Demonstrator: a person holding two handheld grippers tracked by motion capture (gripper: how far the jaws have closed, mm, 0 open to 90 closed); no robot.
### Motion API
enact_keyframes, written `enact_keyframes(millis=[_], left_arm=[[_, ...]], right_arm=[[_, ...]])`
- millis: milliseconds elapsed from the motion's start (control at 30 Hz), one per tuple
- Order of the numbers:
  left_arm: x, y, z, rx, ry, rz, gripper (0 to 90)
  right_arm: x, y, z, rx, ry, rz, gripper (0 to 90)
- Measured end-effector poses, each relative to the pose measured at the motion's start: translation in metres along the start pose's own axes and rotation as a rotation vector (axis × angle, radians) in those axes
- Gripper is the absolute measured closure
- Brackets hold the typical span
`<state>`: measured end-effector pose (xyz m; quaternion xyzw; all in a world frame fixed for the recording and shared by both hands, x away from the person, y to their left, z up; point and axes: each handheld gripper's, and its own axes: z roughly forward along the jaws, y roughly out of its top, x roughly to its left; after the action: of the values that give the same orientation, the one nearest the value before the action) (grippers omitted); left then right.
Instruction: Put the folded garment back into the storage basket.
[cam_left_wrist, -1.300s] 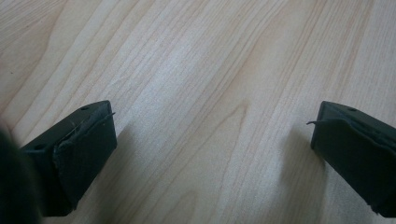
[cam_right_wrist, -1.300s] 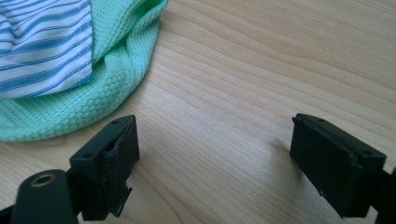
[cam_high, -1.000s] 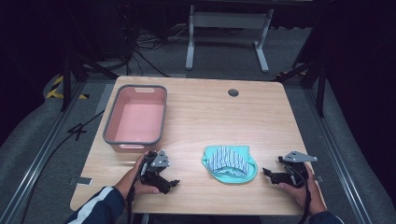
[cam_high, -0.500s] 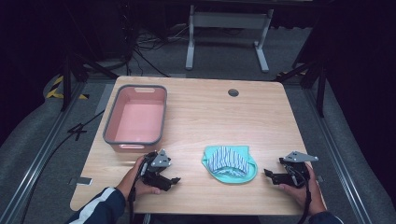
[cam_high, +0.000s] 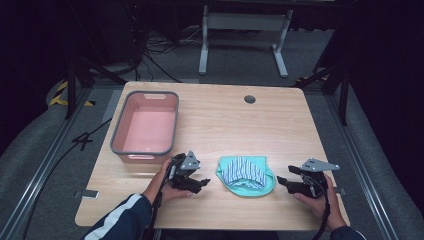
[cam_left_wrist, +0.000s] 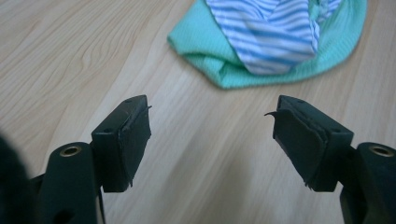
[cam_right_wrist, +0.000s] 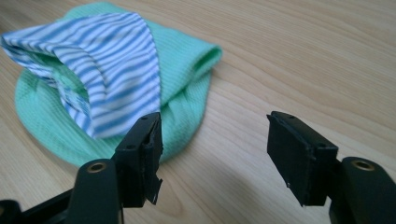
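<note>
Both pairs of jaws stand spread with bare wood between them, though each pair has just been closing in a little. In the left gripper view the left gripper (cam_left_wrist: 211, 140) has its black pads apart and pinches nothing; the green cap (cam_left_wrist: 280, 51) lies ahead of them at about one o'clock, well clear of the tips. In the right gripper view the right gripper (cam_right_wrist: 215, 156) is likewise spread, and the cap (cam_right_wrist: 107, 88) sits at about eleven o'clock, its edge passing just behind the left-hand jaw; whether that jaw touches the cloth I cannot tell.

The cap is a mint-green knitted piece lying flat, with a blue-and-white striped lining (cam_right_wrist: 107, 60) bunched on top of it.

From the high view the cap (cam_high: 245, 185) rests near the front edge of the wooden table (cam_high: 235, 125), between the two hands. The left gripper (cam_high: 205, 182) is at its nine o'clock, pointing toward it, and the right gripper (cam_high: 280, 181) is at its three o'clock, also pointing inward. Each is held in a hand that comes in from the near side.

At about ten o'clock from the cap, just behind the left hand, stands a pink bin (cam_high: 120, 130) with a grey rim. A small round hole (cam_high: 249, 99) sits in the tabletop toward the far edge, at twelve o'clock.
</note>
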<state>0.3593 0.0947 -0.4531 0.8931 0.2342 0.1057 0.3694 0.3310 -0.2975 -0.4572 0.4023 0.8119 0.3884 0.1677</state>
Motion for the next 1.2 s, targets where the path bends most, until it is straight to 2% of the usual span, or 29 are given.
enact_keyframes(millis=[133,233,400,533,600,700,767,833,900,967,1000,1033,1100,1133,1200], left_arm=[[0.005,0.015,0.013,-0.022,-0.005,-0.028,28.1],[0.01,0.024,0.024,-0.04,-0.019,-0.07,28.7],[0.009,0.03,0.045,-0.018,-0.026,-0.08,28.9],[0.006,0.029,0.059,0.005,-0.038,-0.085,26.7],[0.004,0.027,0.064,0.023,-0.035,-0.08,25.4],[0.004,0.025,0.065,0.02,-0.029,-0.091,22.0],[0.004,0.024,0.064,0.024,-0.015,-0.083,20.8],[0.003,0.023,0.065,0.017,-0.006,-0.092,18.8],[0.002,0.024,0.065,0.02,-0.005,-0.088,18.7],[0.002,0.024,0.065,0.021,-0.004,-0.086,18.8],[0.002,0.024,0.065,0.021,-0.004,-0.086,20.7],[0.002,0.024,0.064,0.022,-0.014,-0.077,20.7],[0.002,0.025,0.063,0.011,-0.028,-0.068,31.3],[0.002,0.025,0.062,0.003,-0.033,-0.07,42.3],[0.002,0.025,0.062,0.005,-0.057,-0.068,50.8]], right_arm=[[0.006,0.012,0.01,0.008,0.013,-0.015,38.7],[0.008,0.019,0.019,0.022,0.019,-0.024,39.2],[0.01,0.032,0.039,0.052,0.022,-0.043,40.1],[0.012,0.034,0.05,0.083,0.016,-0.044,39.1],[0.014,0.033,0.055,0.099,0.018,-0.047,38.6],[0.016,0.029,0.061,0.13,0.018,-0.04,35.4],[0.016,0.028,0.062,0.124,0.019,-0.026,34.8],[0.016,0.027,0.062,0.122,0.018,-0.026,34.7],[0.018,0.026,0.062,0.119,0.018,-0.026,36.7],[0.019,0.027,0.061,0.124,0.022,-0.024,43.8],[0.019,0.027,0.061,0.124,0.022,-0.024,43.8],[0.021,0.027,0.06,0.125,0.036,-0.034,50.0],[0.024,0.028,0.059,0.127,0.039,-0.026,57.5],[0.026,0.028,0.059,0.132,0.045,-0.029,62.6],[0.028,0.028,0.058,0.136,0.048,-0.022,66.2]])
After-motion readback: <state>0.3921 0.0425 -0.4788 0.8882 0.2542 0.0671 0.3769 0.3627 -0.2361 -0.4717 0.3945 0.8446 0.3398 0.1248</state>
